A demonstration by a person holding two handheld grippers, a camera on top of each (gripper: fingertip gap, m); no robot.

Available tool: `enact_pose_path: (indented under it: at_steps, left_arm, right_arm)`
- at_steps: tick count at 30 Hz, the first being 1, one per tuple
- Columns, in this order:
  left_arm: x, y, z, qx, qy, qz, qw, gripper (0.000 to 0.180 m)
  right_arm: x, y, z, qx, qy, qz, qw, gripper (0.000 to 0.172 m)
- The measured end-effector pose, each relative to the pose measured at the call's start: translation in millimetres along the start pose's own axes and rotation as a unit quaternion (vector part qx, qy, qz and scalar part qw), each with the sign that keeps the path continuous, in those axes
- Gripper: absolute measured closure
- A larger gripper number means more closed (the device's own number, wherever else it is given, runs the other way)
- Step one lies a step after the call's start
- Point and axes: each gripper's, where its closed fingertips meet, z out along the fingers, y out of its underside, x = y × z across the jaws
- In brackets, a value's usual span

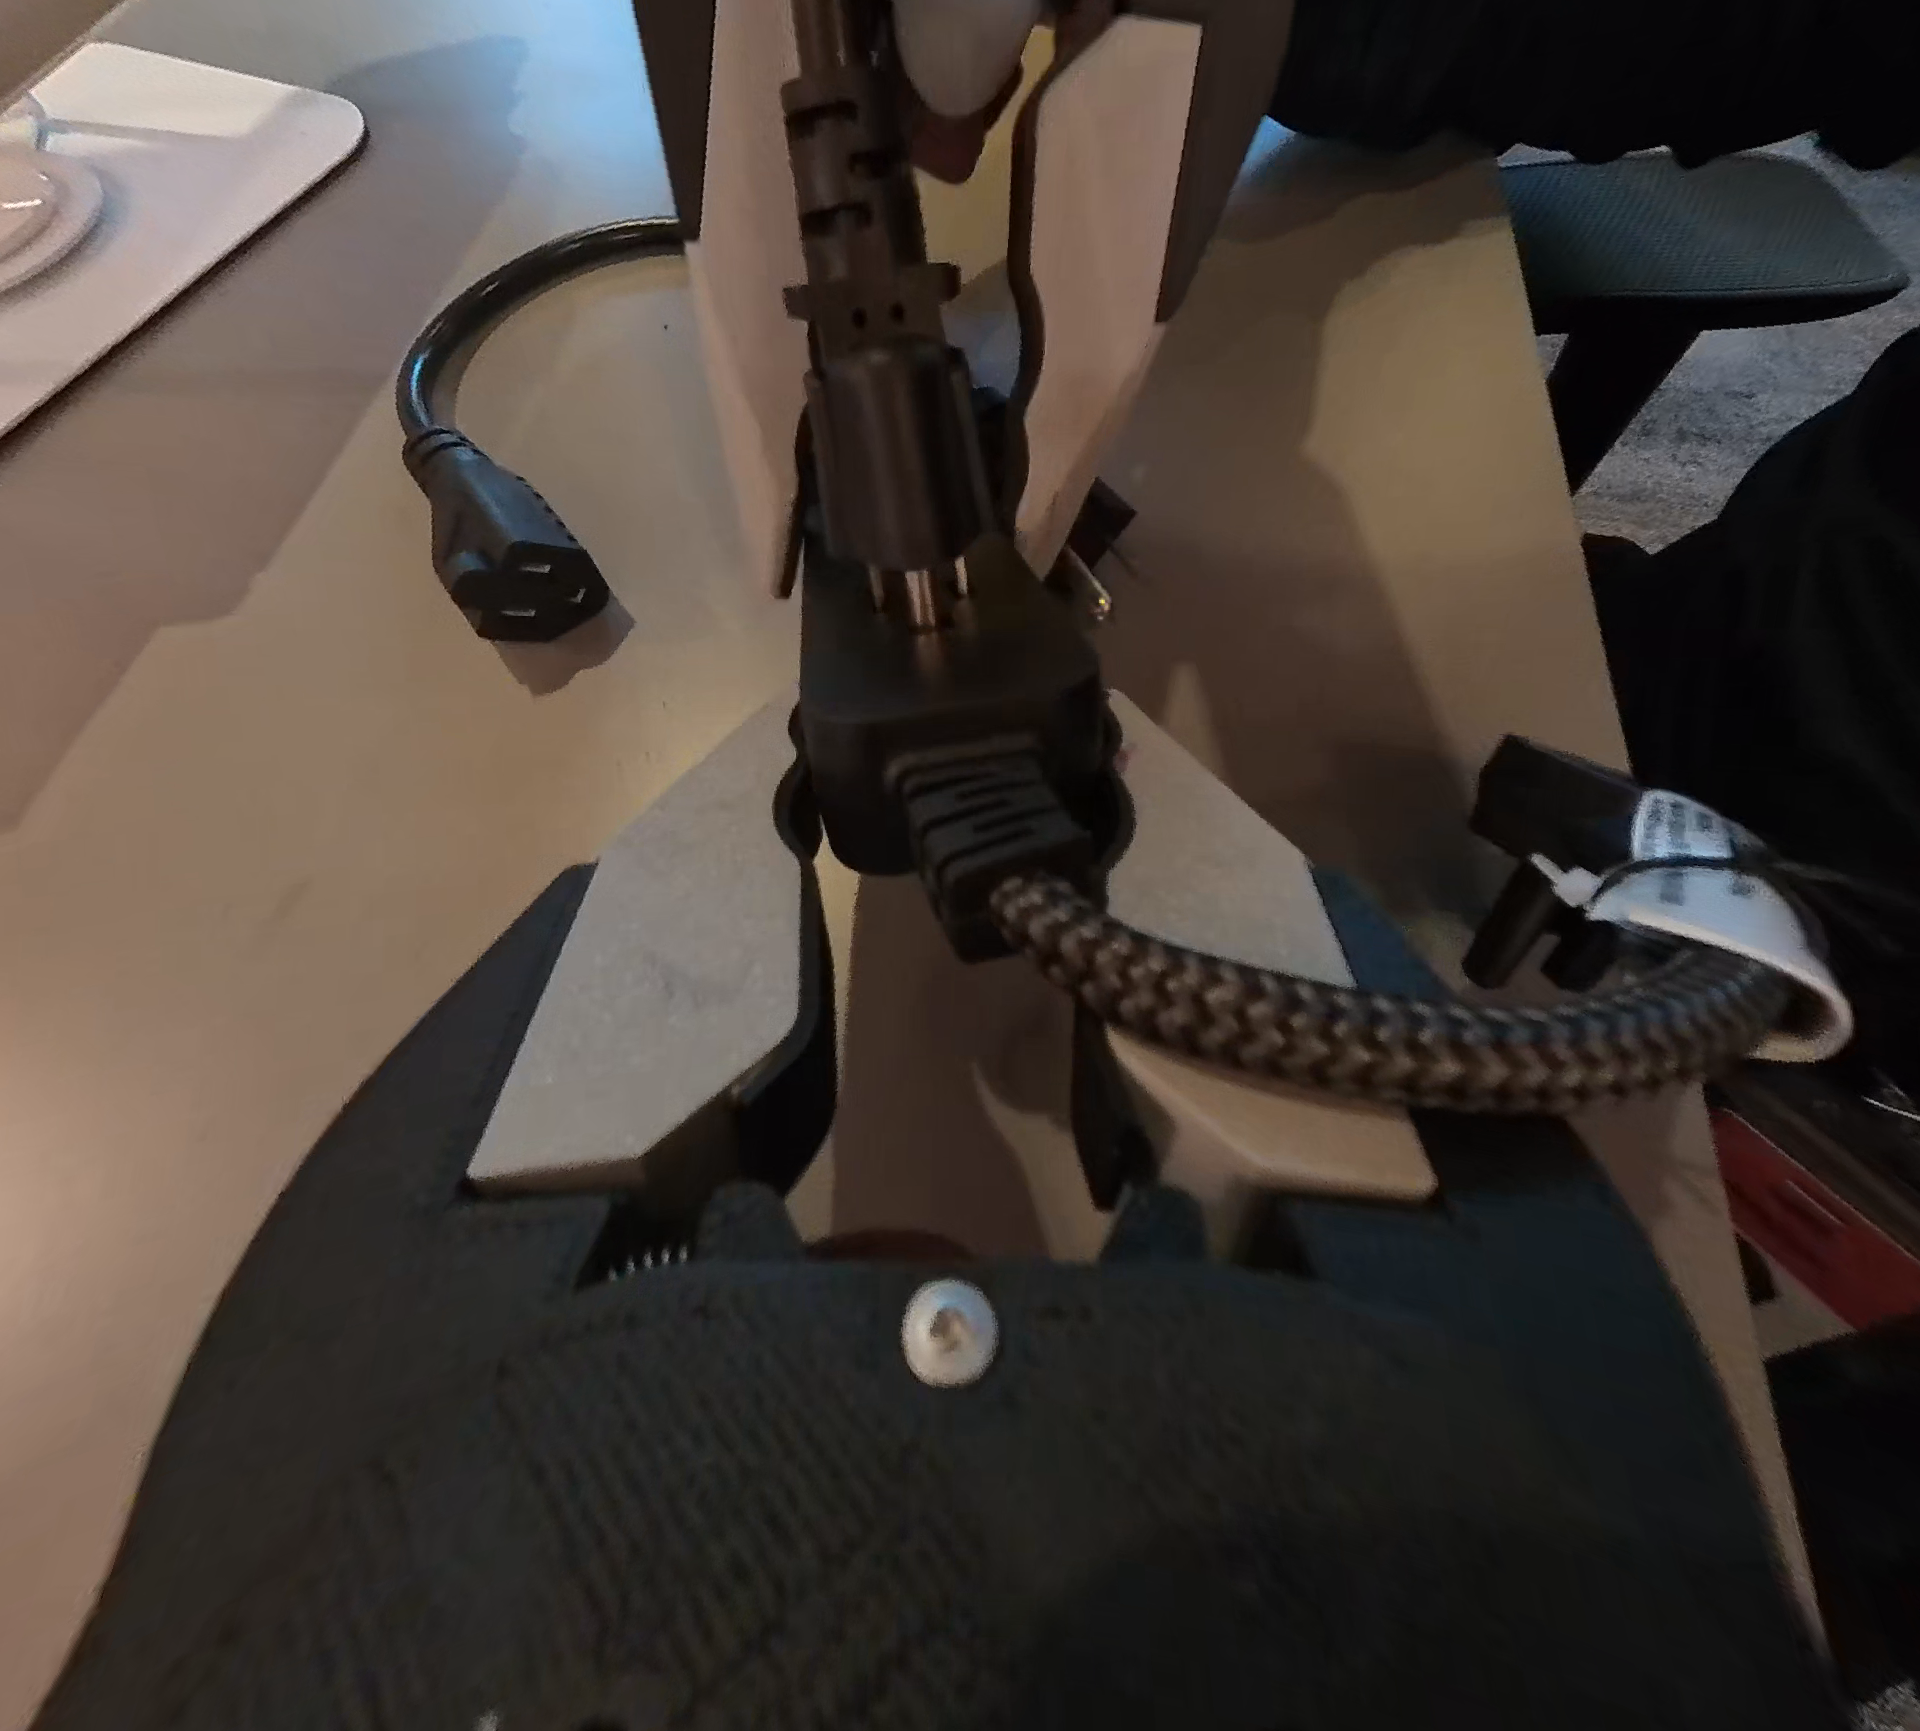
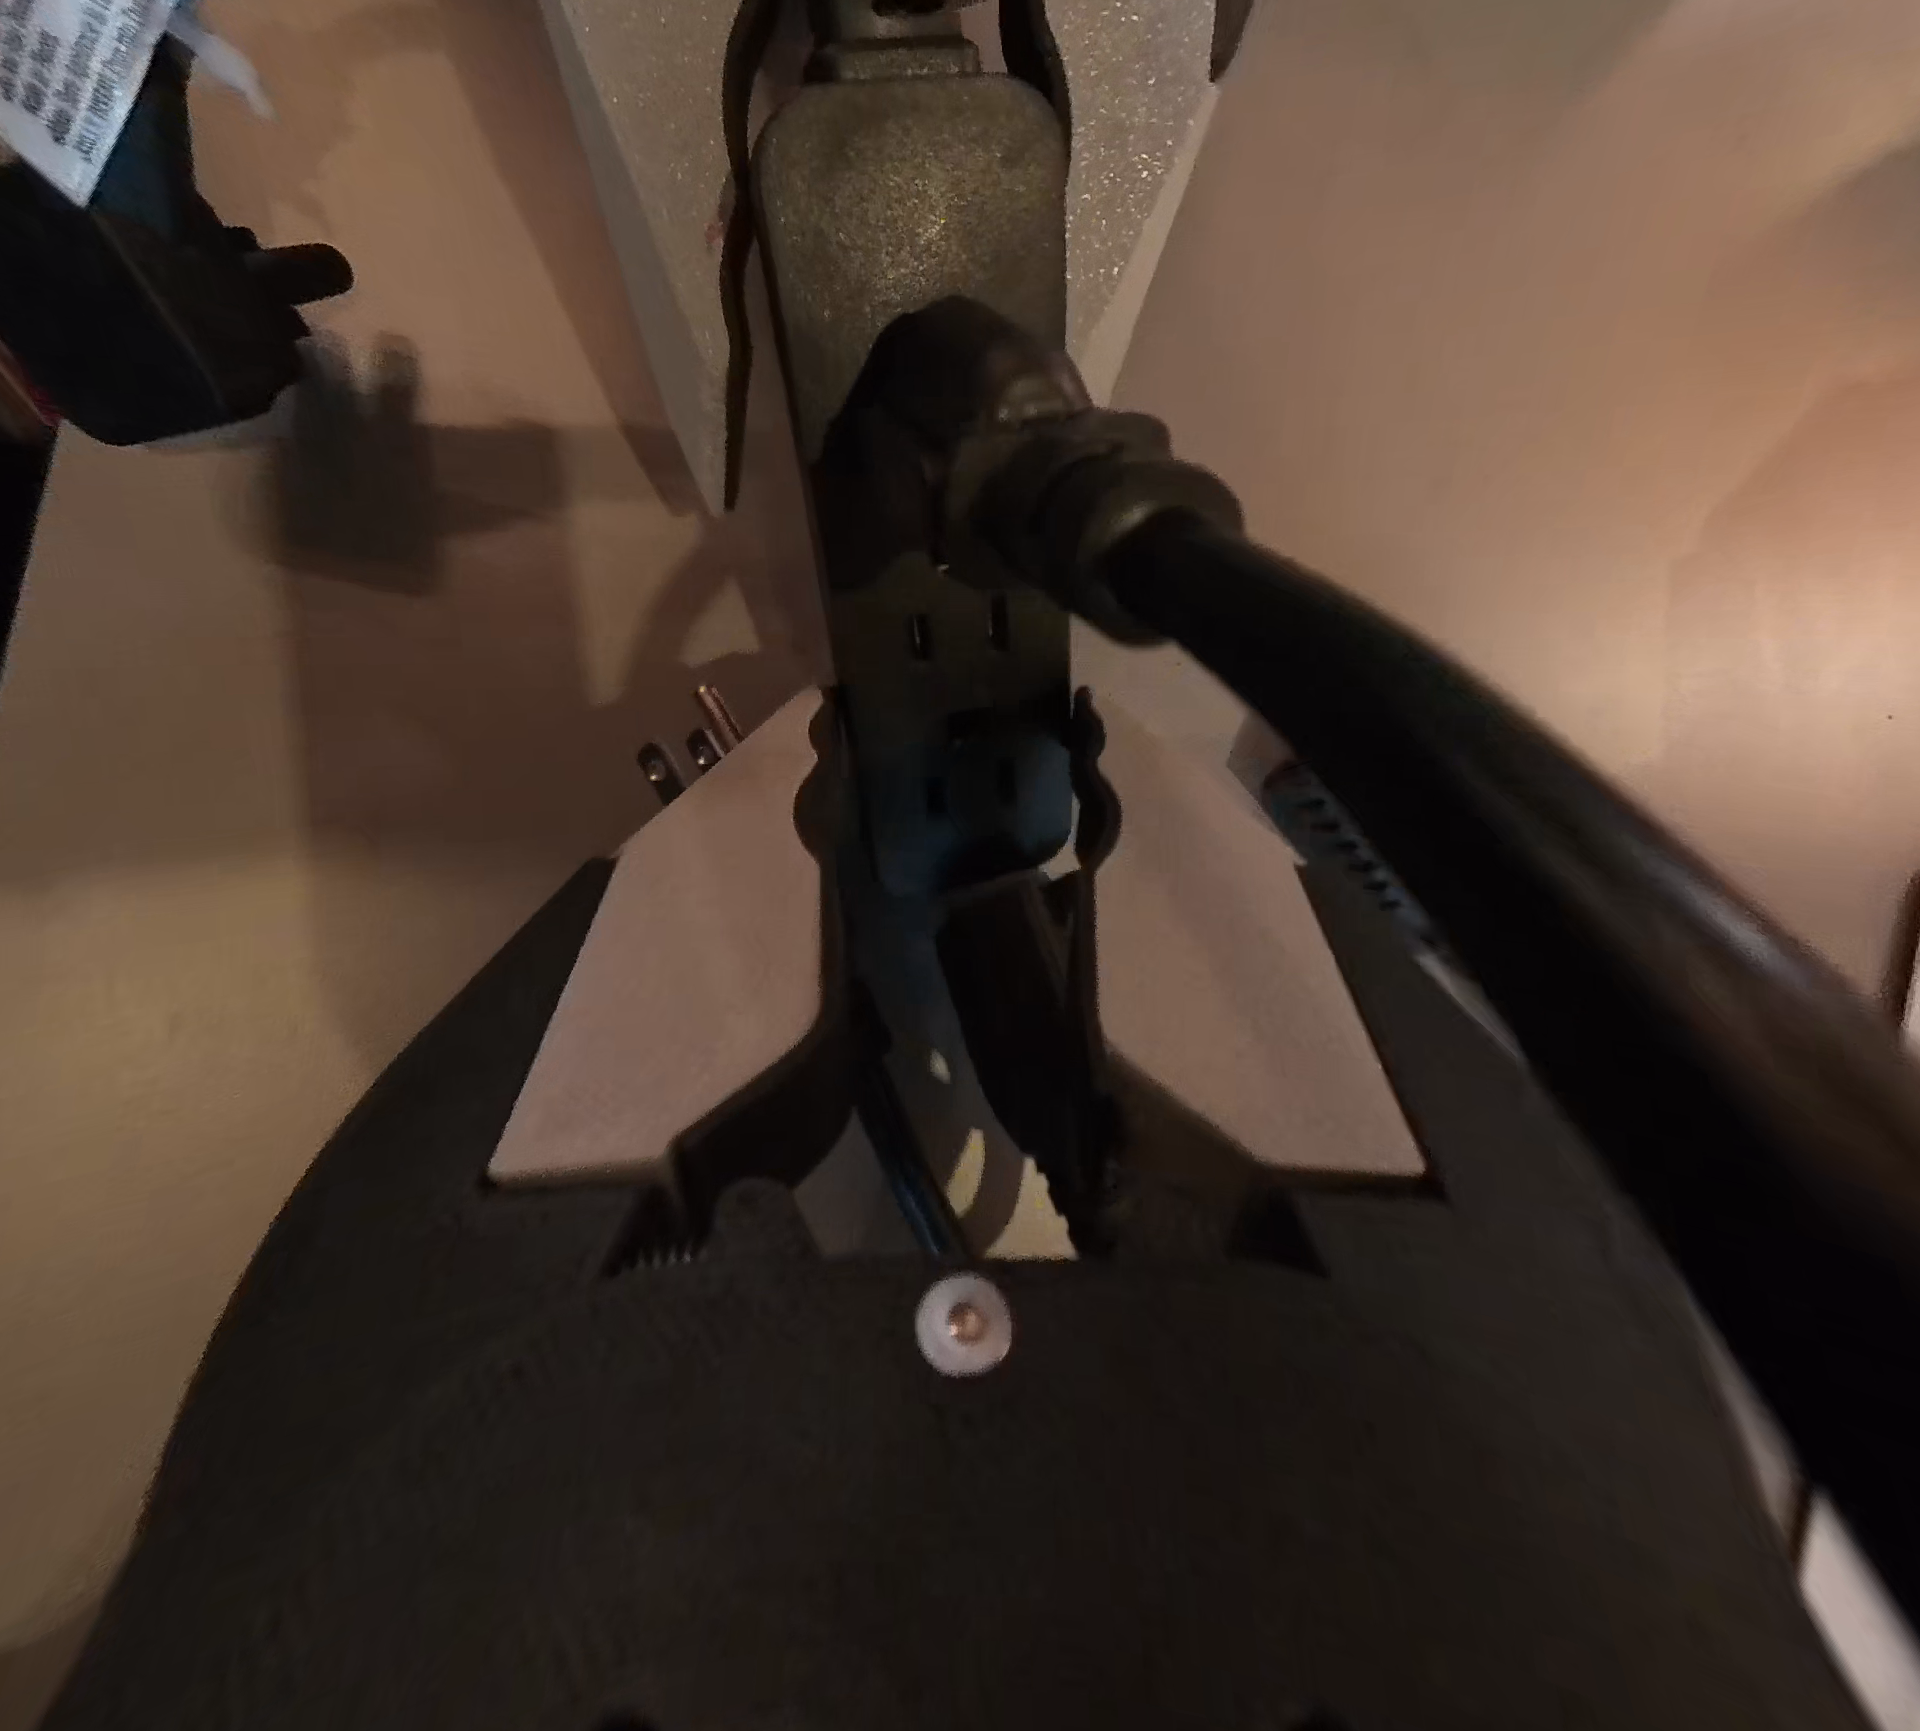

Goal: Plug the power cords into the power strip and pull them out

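A black power strip (image 1: 935, 684) with a braided cord (image 1: 1299, 1016) hangs above the table between my two grippers. My left gripper (image 1: 956, 746) is shut on its cord end. My right gripper (image 2: 956, 777) is shut on the other end, pads against its sides, and also shows opposite in the left wrist view (image 1: 909, 559). A black plug (image 1: 894, 434) with a thick black cable (image 2: 1455, 798) stands in an outlet of the strip (image 2: 914, 206), its prongs partly bare. The cable runs back over my right finger.
A second black cord with a socket end (image 1: 520, 559) lies on the beige table (image 1: 260, 746). A loose plug's prongs (image 2: 686, 746) lie under the strip. A white tag (image 1: 1683, 860) hangs on the braided cord. A monitor base (image 1: 156, 175) and a chair (image 1: 1683, 237) stand nearby. The grippers are tip to tip, or close to it.
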Motion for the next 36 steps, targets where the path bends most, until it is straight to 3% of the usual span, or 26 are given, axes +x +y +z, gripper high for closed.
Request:
enact_pose_path:
  at_steps: [3,5,6,7,8,9,14,18,24,30,34,36]
  left_arm:
    - [-3,5,-4,-0.005,-0.002,-0.012,1.000,0.132]
    - [-3,21,-7,-0.047,0.005,-0.028,0.998,0.137]
    - [-5,38,-7,-0.094,0.001,-0.033,0.995,0.160]
    - [-7,39,-9,-0.094,-0.003,-0.037,0.995,0.158]
    - [-10,38,-11,-0.087,-0.013,-0.043,0.995,0.142]
    - [-10,37,-12,-0.082,-0.015,-0.048,0.995,0.137]
    - [-8,40,-25,-0.069,-0.015,-0.047,0.996,0.121]
    - [-14,57,-50,-0.098,-0.042,-0.061,0.992,0.121]
    - [-17,16,-81,-0.050,-0.096,-0.073,0.991,0.120]
    - [-15,8,-76,-0.121,-0.100,-0.072,0.985,0.121]
    - [-14,-3,-108,-0.082,-0.094,-0.108,0.986,0.117]
    - [-8,-25,-104,-0.033,-0.086,-0.107,0.990,0.118]
  right_arm:
    - [3,-2,-6,0.017,-0.002,0.012,1.000,0.132]
    - [4,-1,-6,0.021,-0.004,0.020,1.000,0.132]
    - [5,-2,-5,0.023,-0.003,0.021,1.000,0.129]
    - [5,-3,-4,0.023,-0.002,0.022,0.999,0.127]
    - [5,-3,-2,0.019,-0.001,0.020,1.000,0.125]
    - [5,-1,1,0.012,0.002,0.016,1.000,0.125]
    - [6,3,6,-0.010,0.027,-0.012,0.999,0.127]
    - [6,4,5,-0.012,0.027,-0.010,1.000,0.127]
    - [8,3,7,-0.036,0.036,-0.005,0.999,0.126]
    - [9,2,7,-0.043,0.040,-0.002,0.998,0.126]
    - [9,8,9,-0.062,0.043,-0.007,0.997,0.124]
    - [9,9,11,-0.072,0.044,-0.012,0.996,0.125]
